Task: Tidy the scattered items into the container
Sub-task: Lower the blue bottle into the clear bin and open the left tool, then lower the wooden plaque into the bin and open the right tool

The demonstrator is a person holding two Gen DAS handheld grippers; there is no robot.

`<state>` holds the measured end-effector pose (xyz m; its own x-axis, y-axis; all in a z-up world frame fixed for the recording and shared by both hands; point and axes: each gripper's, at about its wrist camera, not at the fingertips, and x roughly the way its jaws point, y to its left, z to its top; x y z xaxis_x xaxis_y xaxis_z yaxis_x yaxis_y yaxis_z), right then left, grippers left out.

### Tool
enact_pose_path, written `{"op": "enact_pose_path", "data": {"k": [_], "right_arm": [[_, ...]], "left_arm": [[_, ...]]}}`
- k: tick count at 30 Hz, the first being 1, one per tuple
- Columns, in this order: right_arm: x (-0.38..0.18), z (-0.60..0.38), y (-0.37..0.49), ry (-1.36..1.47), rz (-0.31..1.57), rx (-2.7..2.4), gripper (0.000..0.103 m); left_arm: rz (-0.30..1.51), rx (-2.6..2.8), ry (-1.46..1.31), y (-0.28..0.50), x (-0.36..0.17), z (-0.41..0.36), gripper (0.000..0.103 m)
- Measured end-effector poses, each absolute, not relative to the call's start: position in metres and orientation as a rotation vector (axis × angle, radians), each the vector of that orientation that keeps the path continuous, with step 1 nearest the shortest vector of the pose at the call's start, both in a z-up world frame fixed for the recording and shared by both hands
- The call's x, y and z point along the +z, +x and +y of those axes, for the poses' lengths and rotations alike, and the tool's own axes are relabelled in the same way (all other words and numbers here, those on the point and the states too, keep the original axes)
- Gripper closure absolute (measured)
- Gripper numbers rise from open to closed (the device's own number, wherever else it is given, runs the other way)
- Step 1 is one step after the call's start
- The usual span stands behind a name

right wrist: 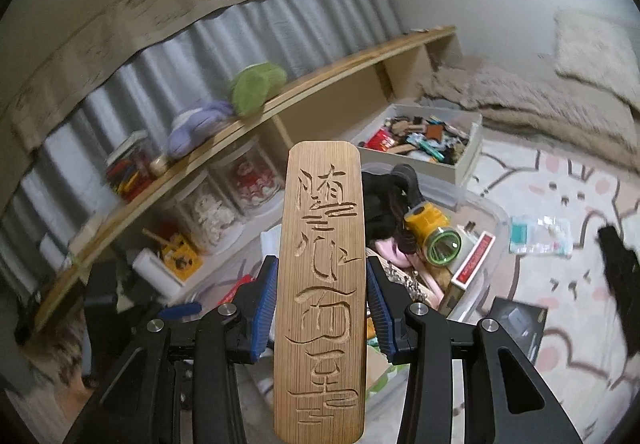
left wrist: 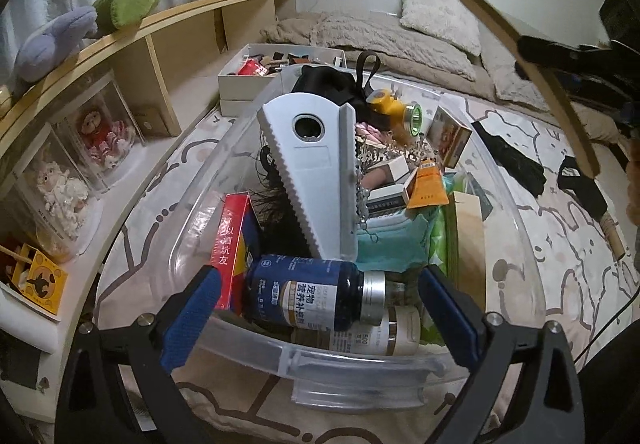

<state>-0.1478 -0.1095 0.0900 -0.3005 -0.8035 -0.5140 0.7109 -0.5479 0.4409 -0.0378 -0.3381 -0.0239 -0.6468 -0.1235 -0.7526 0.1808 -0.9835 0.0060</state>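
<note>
We held two grippers. Our left gripper [left wrist: 320, 308] stood spread wide over the near rim of the one clear container [left wrist: 516, 212], gripping nothing; one dark blue bottle [left wrist: 312, 292] lay between its pads, untouched, atop a second, paler bottle [left wrist: 376, 336]. Our right gripper [right wrist: 322, 308] was clamped on one carved wooden plank [right wrist: 322, 284], raised above the bin. Inside we counted one grey wedge-shaped tool [left wrist: 316, 168], one red box [left wrist: 232, 244] and one yellow flashlight [left wrist: 396, 110]. Two black items [left wrist: 512, 160] lay outside on the rug [left wrist: 560, 264].
</note>
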Motion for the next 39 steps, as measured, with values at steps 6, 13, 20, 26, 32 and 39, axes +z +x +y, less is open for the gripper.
{"op": "enact_pose_path", "data": {"k": [6, 13, 20, 26, 32, 39], "right_arm": [[0.060, -0.111, -0.159, 1.002, -0.331, -1.980, 0.060], [0.028, -0.126, -0.147, 1.117, -0.324, -1.985, 0.060], [0.021, -0.143, -0.132, 1.130, -0.274, -1.952, 0.060], [0.006, -0.151, -0.128, 1.182, -0.365, -1.899, 0.060], [0.007, -0.150, -0.126, 1.171, -0.356, -2.004, 0.060], [0.009, -0.136, -0.137, 1.227, -0.326, -2.120, 0.058]], "left_arm": [[0.126, -2.747, 1.178, -0.036, -0.021, -0.338, 0.004], [0.118, -2.784, 1.147, -0.034, -0.020, -0.336, 0.004], [0.128, -2.767, 1.088, -0.031, -0.018, -0.345, 0.004], [0.148, -2.750, 1.065, -0.026, -0.016, -0.353, 0.004], [0.124, -2.742, 1.054, -0.024, -0.015, -0.352, 0.004], [0.070, -2.744, 1.055, -0.031, -0.012, -0.344, 0.004]]}}
